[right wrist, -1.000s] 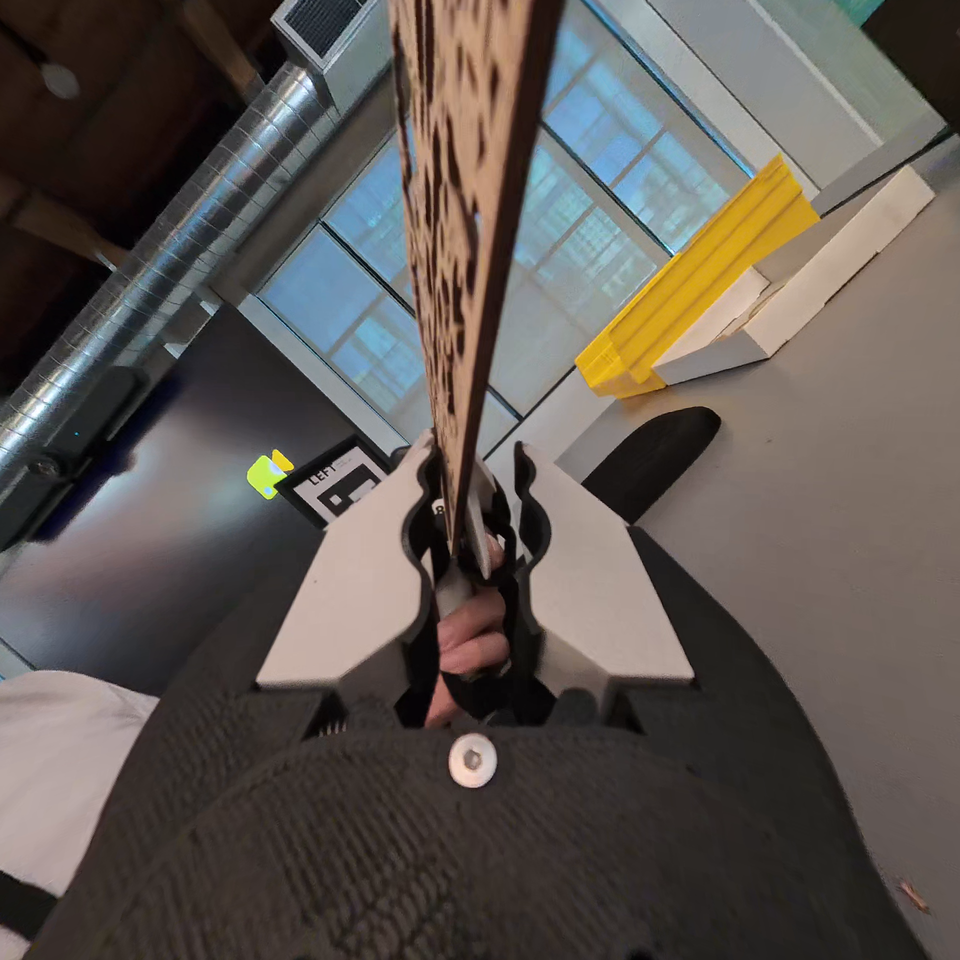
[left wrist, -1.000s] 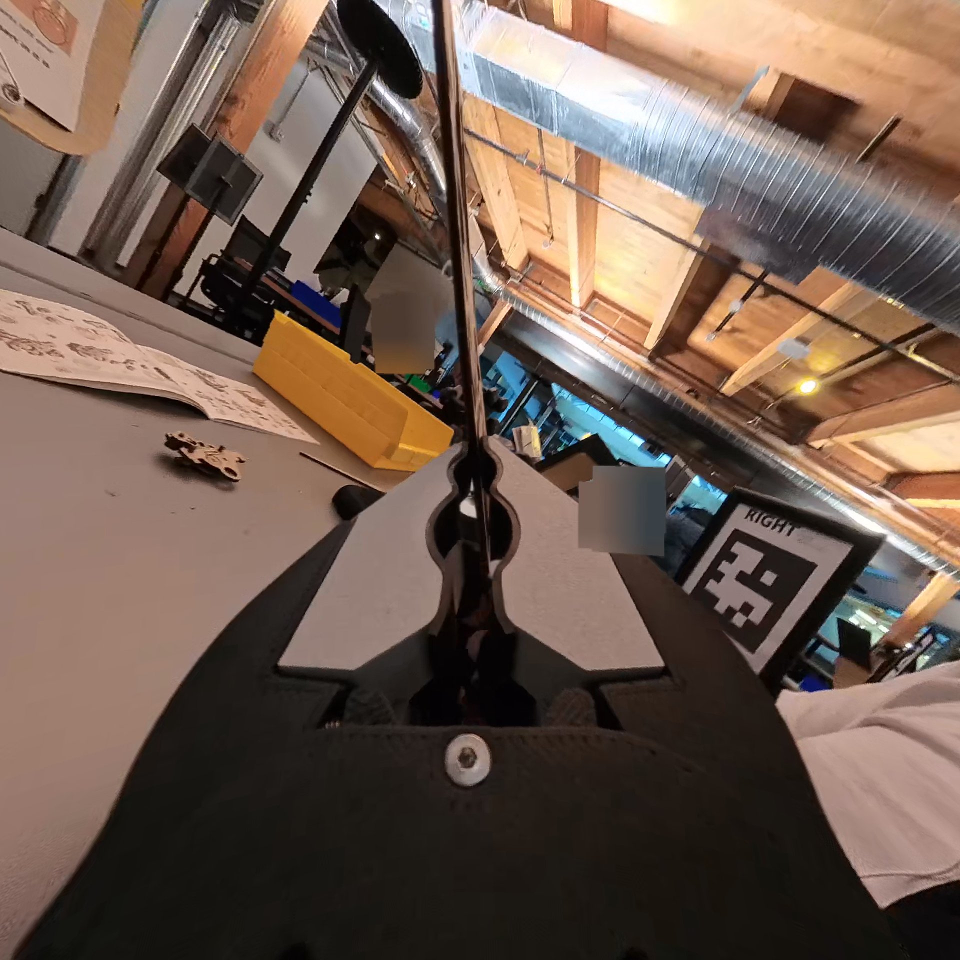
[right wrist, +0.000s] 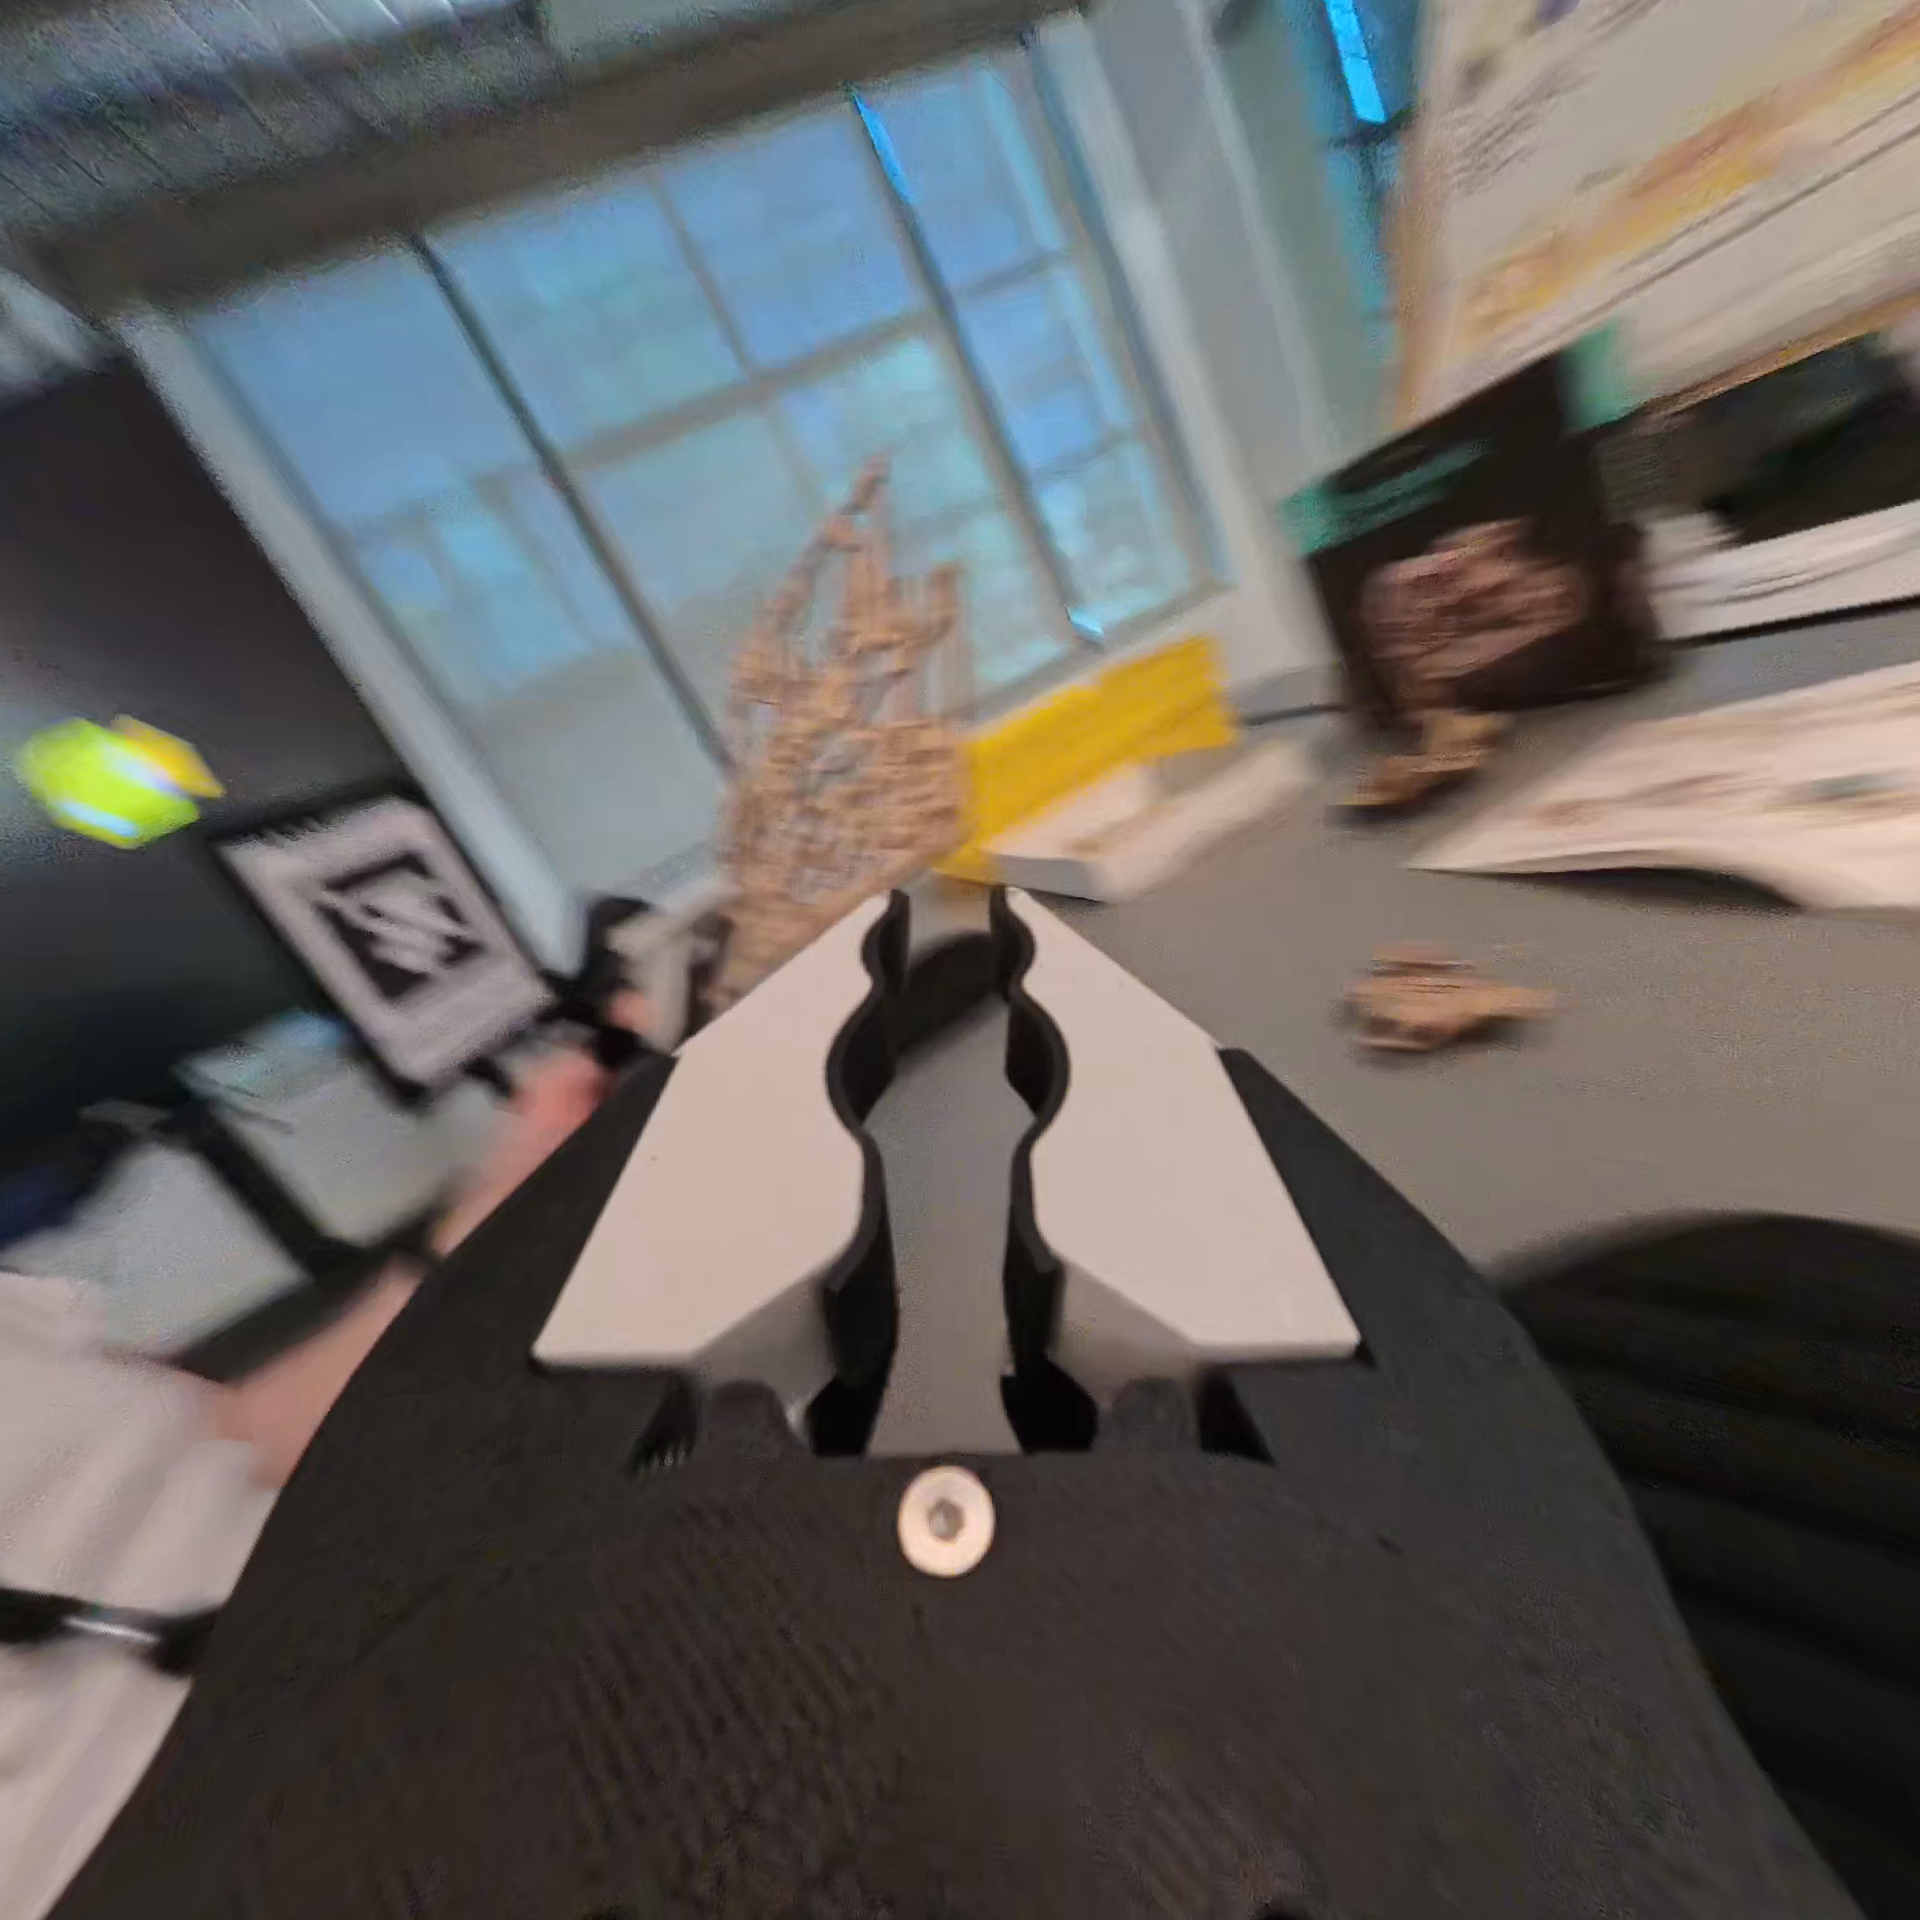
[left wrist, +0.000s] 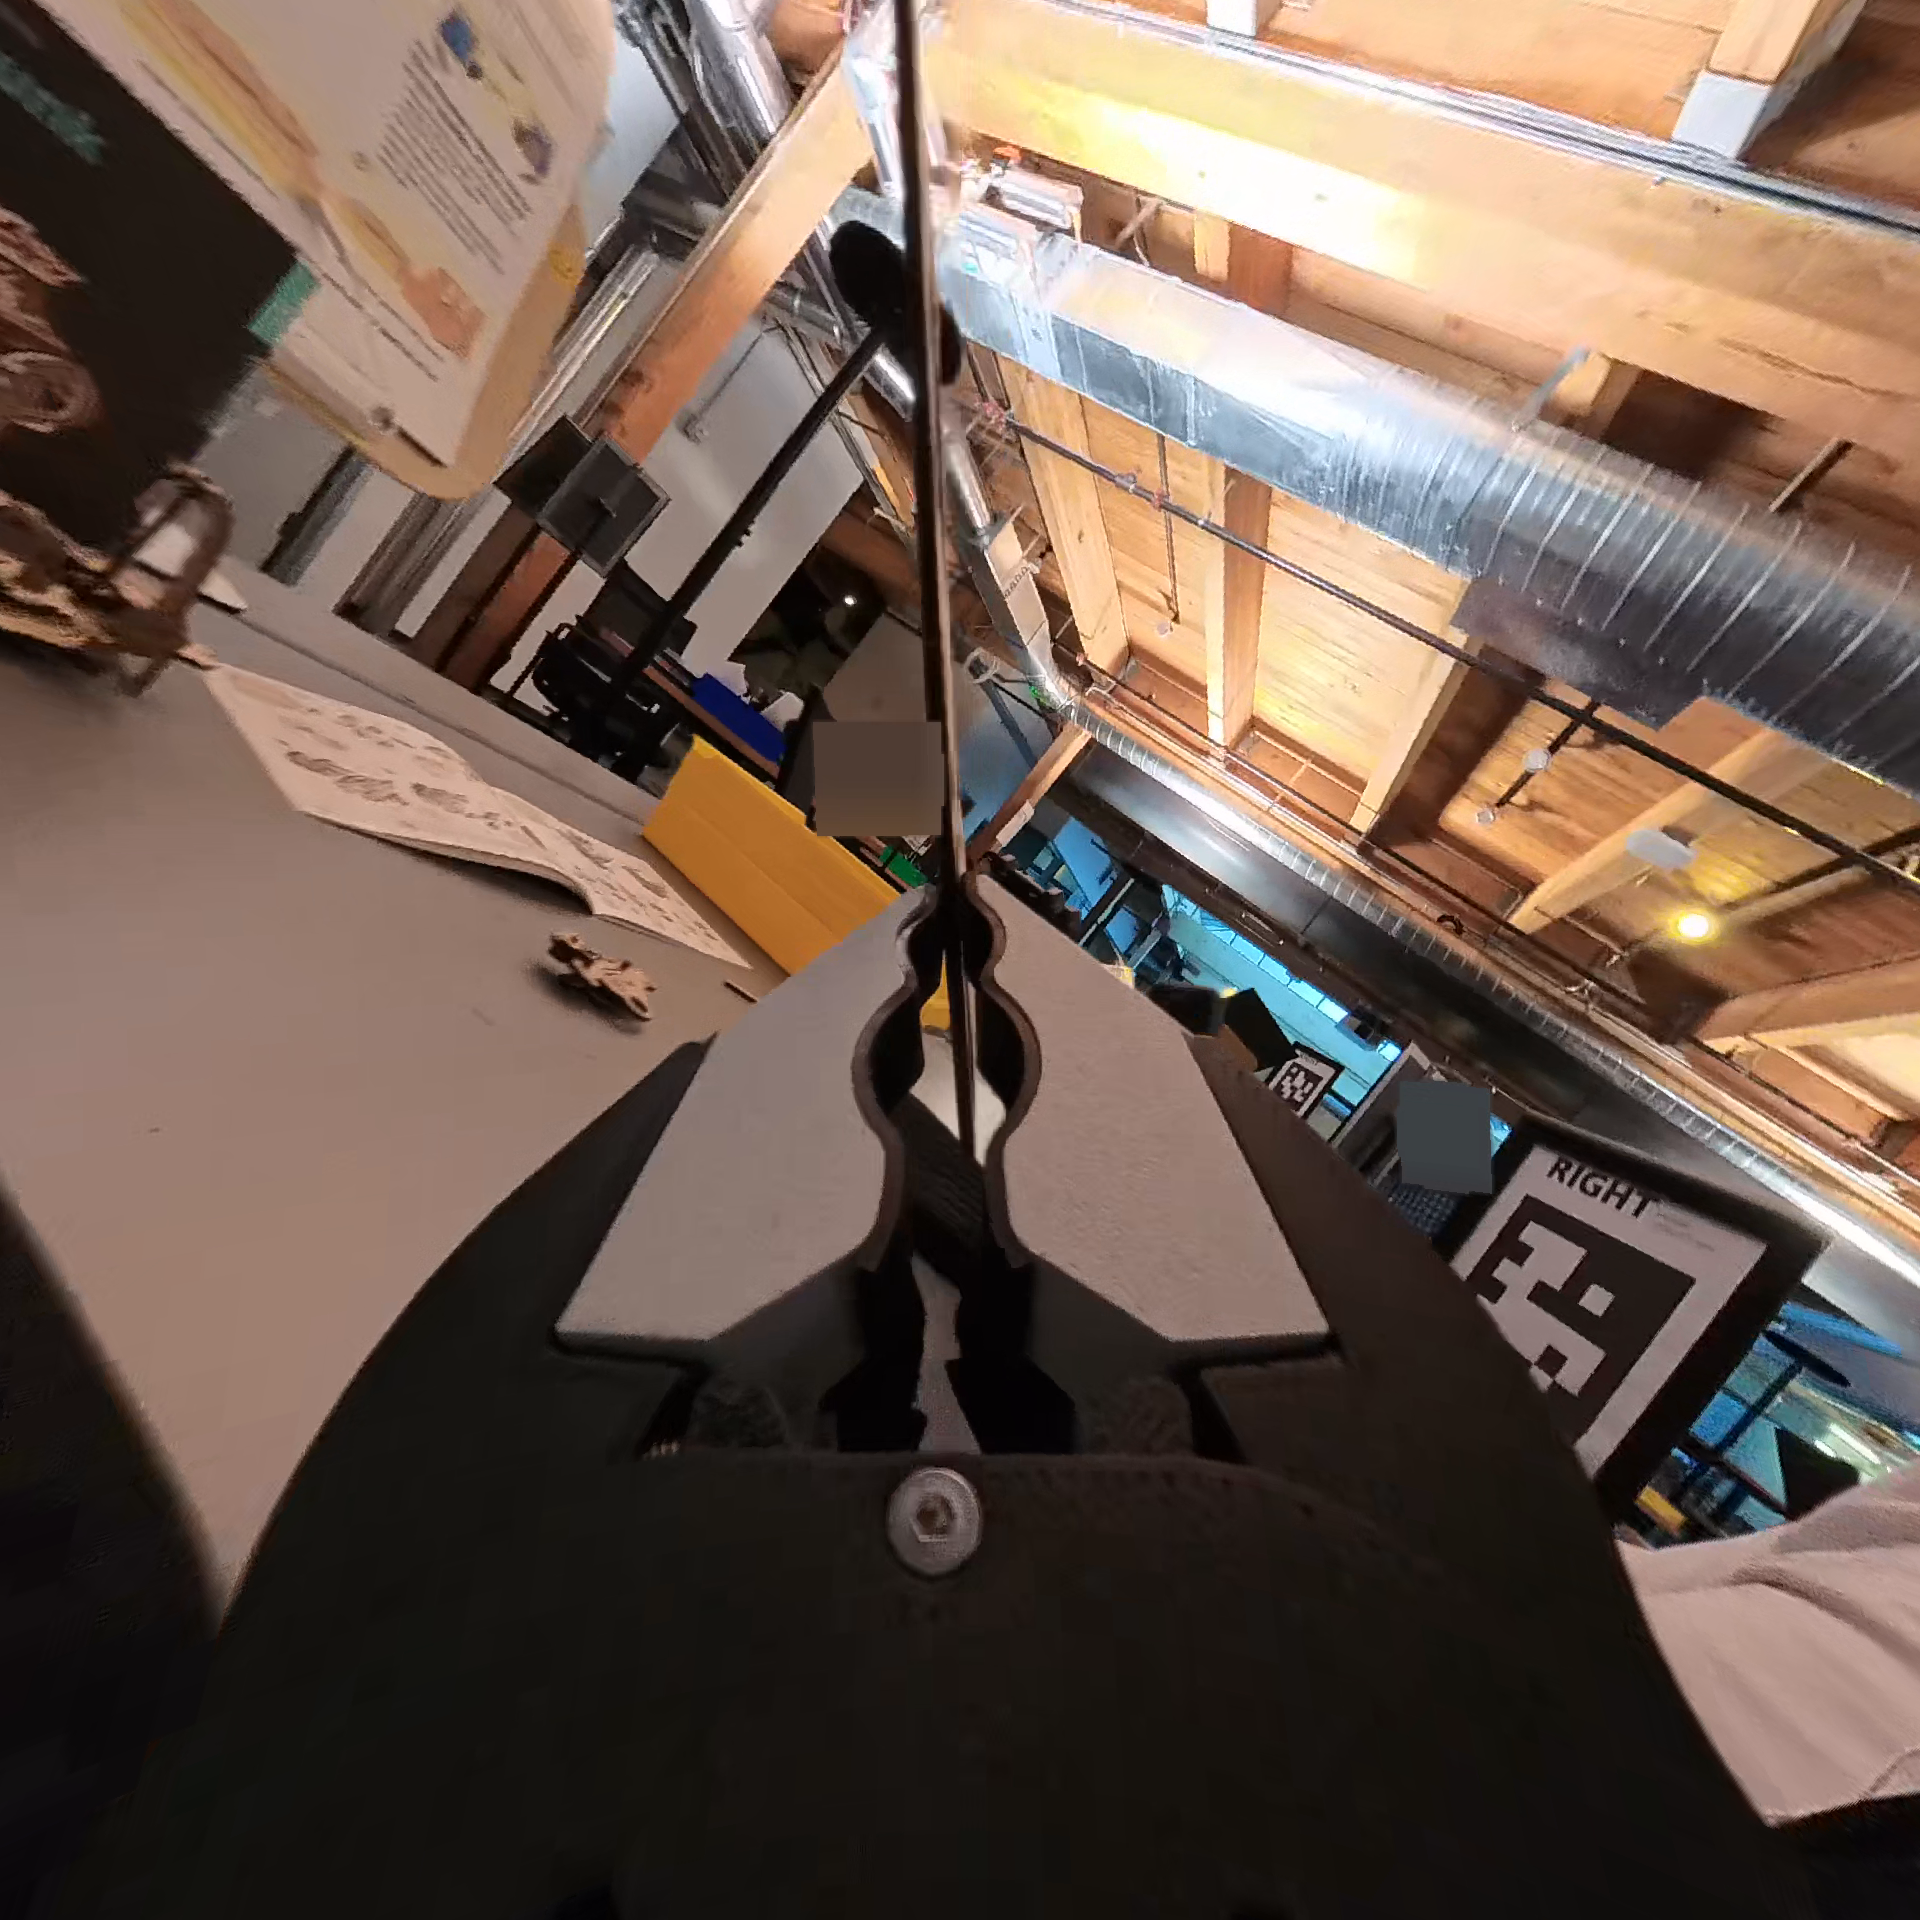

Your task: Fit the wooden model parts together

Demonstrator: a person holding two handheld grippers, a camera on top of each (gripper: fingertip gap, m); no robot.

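Note:
My left gripper (left wrist: 954, 902) is shut on a thin wooden parts sheet (left wrist: 928, 499), seen edge-on and pointing up. In the right wrist view the same sheet (right wrist: 842, 748) stands upright, pale and full of cut-outs, held by the left gripper beyond my fingertips. My right gripper (right wrist: 948, 902) is open and empty, a little back from the sheet. A small wooden piece (left wrist: 603, 975) lies on the grey table (left wrist: 260, 1039), also seen in the right wrist view (right wrist: 1444, 1003). A partly built wooden model (left wrist: 94, 582) stands at far left.
An open instruction booklet (left wrist: 447, 800) lies on the table. A yellow bin (left wrist: 769, 862) stands behind it. A dark box with a model picture (right wrist: 1486, 582) stands at the back. A white tray (right wrist: 1122, 831) lies by the bin. The right wrist view is motion-blurred. The grippers' ends are close to 20 cm from one another.
My right gripper has let go of the sheet, pulled back and swung right. The left gripper still holds the sheet and has turned slightly left.

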